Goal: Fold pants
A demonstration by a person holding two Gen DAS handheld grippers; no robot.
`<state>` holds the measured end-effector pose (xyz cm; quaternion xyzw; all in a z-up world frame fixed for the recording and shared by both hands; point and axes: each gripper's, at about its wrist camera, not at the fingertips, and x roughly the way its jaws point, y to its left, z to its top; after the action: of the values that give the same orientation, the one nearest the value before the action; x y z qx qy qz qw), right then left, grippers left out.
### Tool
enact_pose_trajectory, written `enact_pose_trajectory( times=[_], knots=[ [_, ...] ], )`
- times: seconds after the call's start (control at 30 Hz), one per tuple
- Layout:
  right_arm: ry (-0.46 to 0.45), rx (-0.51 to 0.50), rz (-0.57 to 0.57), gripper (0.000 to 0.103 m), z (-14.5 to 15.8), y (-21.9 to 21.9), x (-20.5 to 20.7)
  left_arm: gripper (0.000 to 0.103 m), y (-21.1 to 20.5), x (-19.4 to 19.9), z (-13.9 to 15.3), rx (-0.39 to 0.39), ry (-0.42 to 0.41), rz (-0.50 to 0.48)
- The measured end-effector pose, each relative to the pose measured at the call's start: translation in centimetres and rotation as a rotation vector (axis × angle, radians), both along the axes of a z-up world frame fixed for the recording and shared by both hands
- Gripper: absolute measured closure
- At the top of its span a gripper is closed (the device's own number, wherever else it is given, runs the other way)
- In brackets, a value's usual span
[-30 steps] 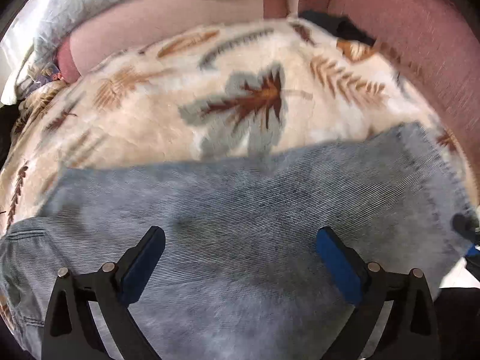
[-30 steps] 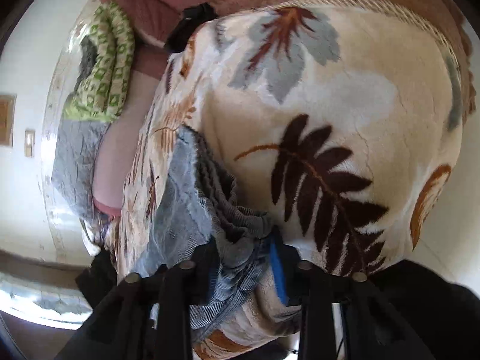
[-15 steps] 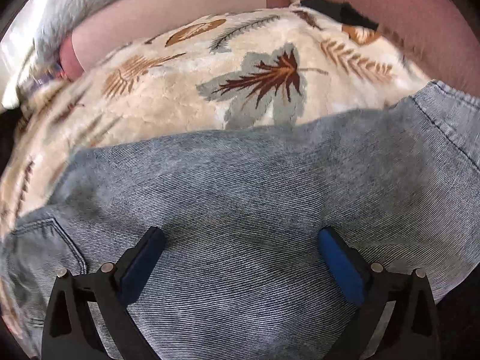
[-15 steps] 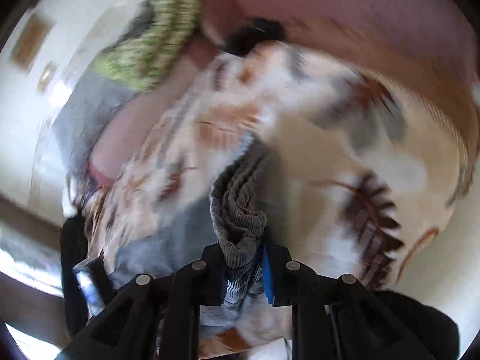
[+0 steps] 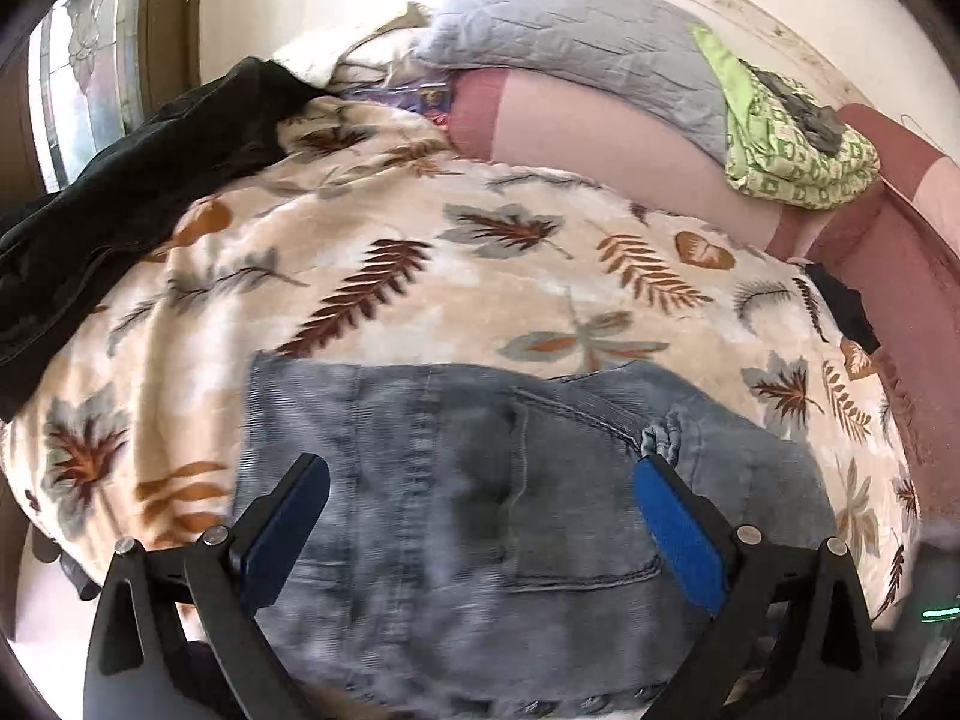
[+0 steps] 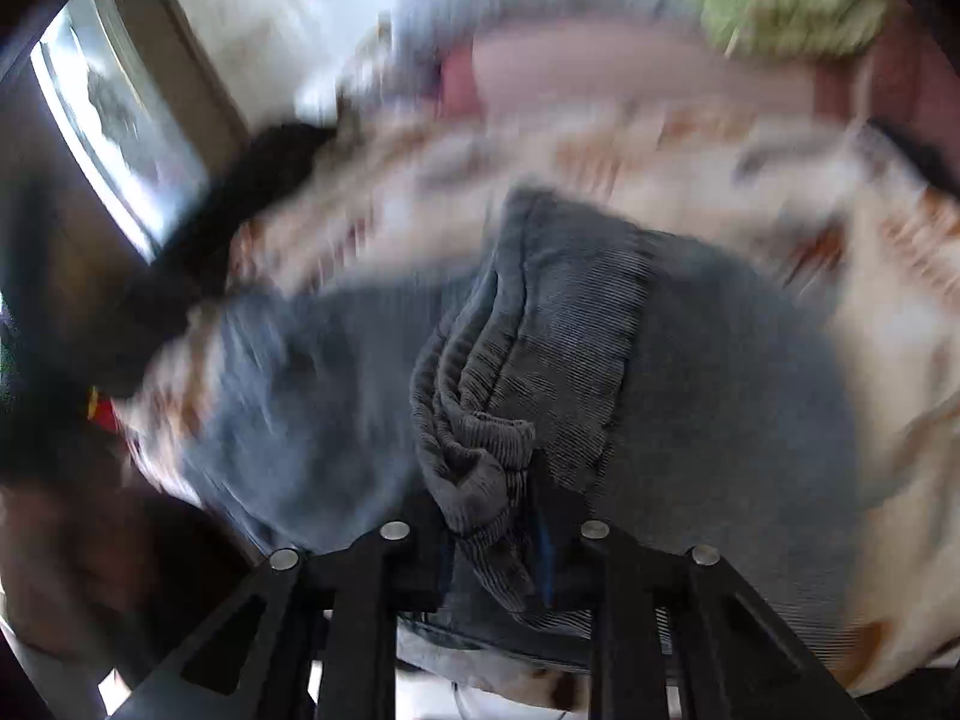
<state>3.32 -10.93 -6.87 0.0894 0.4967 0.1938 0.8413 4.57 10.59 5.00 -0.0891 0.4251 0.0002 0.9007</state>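
- The grey-blue corduroy pants (image 5: 480, 480) are seen lying on a cream blanket (image 5: 420, 240) printed with brown and grey leaves, toward its near edge.
- In the left wrist view the pants are spread mostly flat, with a back pocket (image 5: 576, 492) and a belt loop (image 5: 660, 438) facing up.
- The left gripper (image 5: 480, 480) is held above the pants with its jaws spread wide; its blue pads (image 5: 678, 534) are seen apart from each other and nothing is caught between them.
- In the right wrist view, which is heavily blurred, a bunched fold of the pants (image 6: 498, 420) is gathered between the fingers of the right gripper (image 6: 492, 540).
- The right jaws are opening at this moment, with the bunched cloth still filling the narrow gap and the pads pressed against it on both sides.
- From that bunch the cloth is seen rising in ridges away from the gripper, while the rest of the pants lies to either side on the blanket (image 6: 870, 312).
- A black garment (image 5: 120, 192) is draped over the far left corner of the blanket.
- A grey quilted pillow (image 5: 576, 42) and a green patterned cloth (image 5: 798, 150) are seen resting along the pink back of the sofa (image 5: 600, 120), beyond the blanket.
- A window (image 5: 84, 90) is visible at the far left.
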Motion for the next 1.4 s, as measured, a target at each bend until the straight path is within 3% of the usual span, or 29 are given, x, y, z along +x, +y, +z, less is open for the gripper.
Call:
enact_pose_trajectory(
  times=[0.03,0.07,0.13,0.27,0.37,0.43,0.5,0.53,0.6,0.63,0.7,0.8,0.87,0.9,0.97,1.0,1.03,1.07,1.13,1.23,1.33,1.37,1.4],
  knots=[
    [-0.051,0.033,-0.016,0.069,0.5,-0.6,-0.6,0.002,0.1,-0.1,0.1,-0.019,0.002,-0.011],
    [-0.049,0.061,-0.013,0.055,1.0,-1.2,-0.8,0.002,-0.2,-0.2,0.3,-0.045,0.003,-0.03],
    [-0.032,0.157,-0.059,0.037,2.2,-3.7,-1.6,0.002,-1.6,-0.1,0.7,-0.081,0.006,-0.074],
    [-0.031,0.36,-0.23,0.036,3.4,-11.2,-3.1,0.002,-7.0,0.6,1.8,-0.151,-0.005,-0.213],
    [0.066,0.486,-0.324,0.036,0.7,-15.4,-2.9,0.002,-10.3,0.7,1.3,-0.196,0.028,-0.283],
    [0.192,0.551,-0.344,0.036,-2.2,-16.2,-2.4,0.002,-12.3,1.0,-0.4,-0.159,0.071,-0.309],
    [0.209,0.622,-0.337,0.036,-2.6,-17.2,-2.3,0.002,-14.3,1.9,-5.5,-0.017,0.252,-0.317],
    [0.205,0.623,-0.333,0.036,-2.2,-17.3,-2.2,0.004,-14.5,2.0,-7.8,0.017,0.334,-0.309],
    [0.167,0.622,-0.323,0.036,-0.4,-18.0,-1.6,0.004,-15.5,0.5,-8.3,0.136,0.257,-0.35],
    [0.139,0.621,-0.31,0.036,0.8,-18.5,-1.0,0.004,-15.9,-0.1,-7.7,0.137,0.266,-0.361],
    [0.116,0.641,-0.298,0.036,2.4,-19.2,0.8,0.004,-15.8,-0.6,-5.8,0.044,0.225,-0.368],
    [0.127,0.742,-0.237,0.036,3.4,-19.1,5.1,0.004,-16.4,-0.7,-3.2,0.06,0.118,-0.381],
    [0.196,0.8,-0.229,0.035,2.0,-18.8,7.5,0.004,-16.5,0.1,-3.4,0.02,0.135,-0.39],
    [0.245,0.787,-0.228,0.035,0.6,-18.7,8.8,0.004,-16.4,0.8,-4.2,0.01,0.17,-0.386],
    [0.32,0.631,-0.288,0.04,-2.8,-18.8,10.6,0.004,-16.6,1.8,-7.9,0.042,0.292,-0.357],
    [0.348,0.651,-0.32,0.044,-4.0,-19.2,11.1,0.002,-16.6,1.8,-9.1,0.096,0.287,-0.358],
    [0.335,0.675,-0.32,0.044,-3.7,-19.4,11.2,0.001,-17.4,1.0,-9.1,0.177,0.214,-0.392],
    [0.314,0.66,-0.306,0.044,-2.7,-19.4,11.1,0.001,-17.6,0.6,-9.1,0.196,0.202,-0.403],
    [0.243,0.607,-0.277,0.043,-0.1,-19.3,9.9,0.001,-17.2,0.5,-9.1,0.169,0.203,-0.401],
    [0.221,0.627,-0.255,0.04,1.7,-19.3,6.8,0.001,-16.8,0.5,-9.2,0.165,0.201,-0.413],
    [0.285,0.558,-0.263,0.036,-1.1,-19.3,3.7,0.001,-16.6,0.6,-9.2,0.159,0.194,-0.417],
    [0.316,0.554,-0.27,0.038,-2.6,-19.3,3.2,0.001,-16.3,-0.3,-8.4,0.141,0.194,-0.416],
    [0.293,0.587,-0.276,0.039,-3.0,-19.7,3.0,0.001,-15.9,-0.3,-8.0,0.117,0.198,-0.409]
  ],
)
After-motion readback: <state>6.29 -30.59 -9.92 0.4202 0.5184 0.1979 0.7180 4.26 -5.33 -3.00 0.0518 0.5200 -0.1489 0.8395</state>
